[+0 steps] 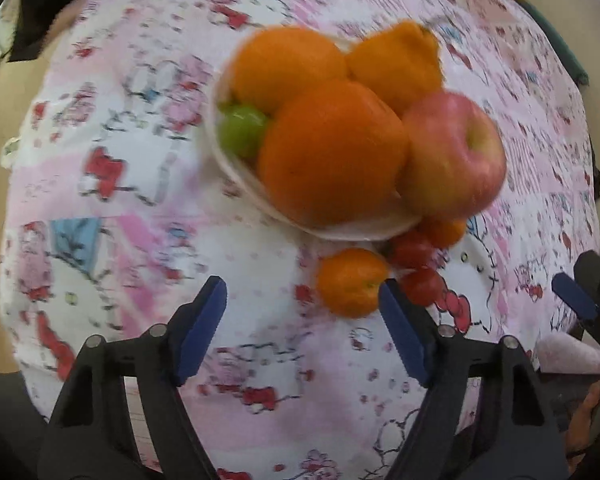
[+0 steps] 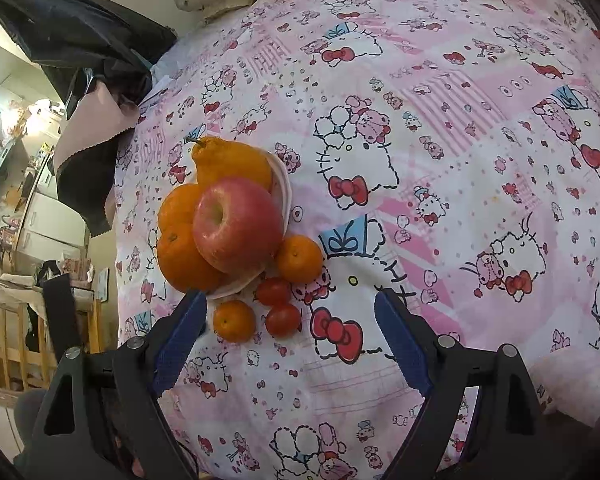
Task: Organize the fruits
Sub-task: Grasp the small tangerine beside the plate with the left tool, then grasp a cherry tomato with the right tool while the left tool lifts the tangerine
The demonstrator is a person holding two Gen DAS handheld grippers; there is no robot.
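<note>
**Plate piled high, four small fruits left loose on the bed**

Left wrist view, blurred by motion: the left tool (image 1: 302,314) stands wide and holds nothing; ahead of it the white plate (image 1: 364,232) carries two oranges (image 1: 332,148), one knobbly stemmed citrus (image 1: 396,64), one apple (image 1: 452,152) and one green fruit (image 1: 242,130); off the plate, on the patterned bedsheet (image 1: 140,160), lie a mandarin (image 1: 350,282) just beside the right finger, two cherry tomatoes (image 1: 412,248) and a second mandarin half hidden behind the rim.

Right wrist view, sharp: the right tool (image 2: 290,310) is also wide and empty; the loose count is confirmed as two mandarins (image 2: 299,259) and two tomatoes (image 2: 283,320), all touching or near the plate's edge; the green fruit is hidden here.

Judgement: the large fruits look sorted; the four small ones remain.
</note>
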